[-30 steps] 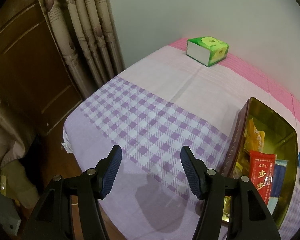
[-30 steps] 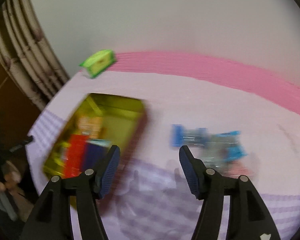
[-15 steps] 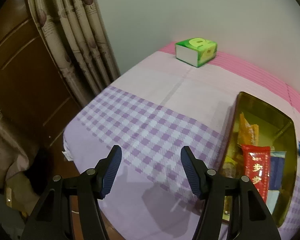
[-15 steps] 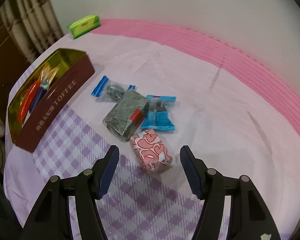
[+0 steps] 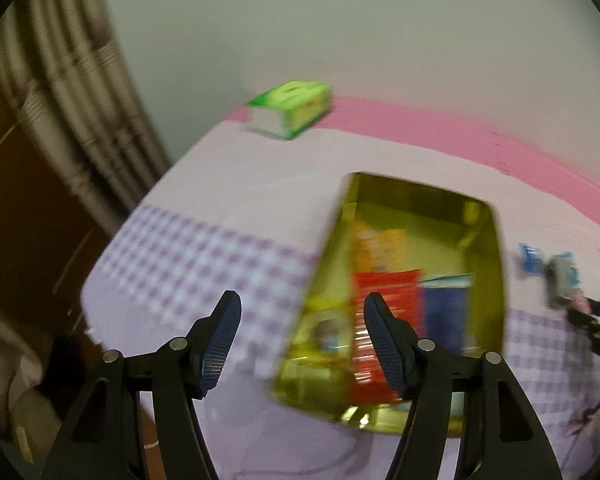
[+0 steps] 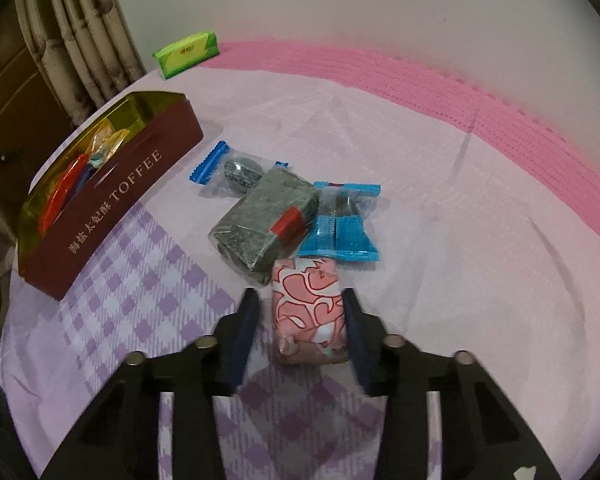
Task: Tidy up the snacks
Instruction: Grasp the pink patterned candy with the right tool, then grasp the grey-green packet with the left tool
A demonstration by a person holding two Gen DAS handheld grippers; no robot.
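Dim indoor light; left wrist view motion-blurred, right wrist view sharp; fisheye bending, dark vignette at edges.

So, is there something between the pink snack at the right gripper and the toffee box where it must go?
Yes. The grey-green packet lies on the straight line from the pink snack, which sits between the right gripper fingers, to the toffee box. Lifted above it, the path to the open top looks free.

Your left gripper (image 5: 302, 330) hangs with jaws spread wide; your right gripper (image 6: 302, 322) is lowered, jaws narrowed but parted.
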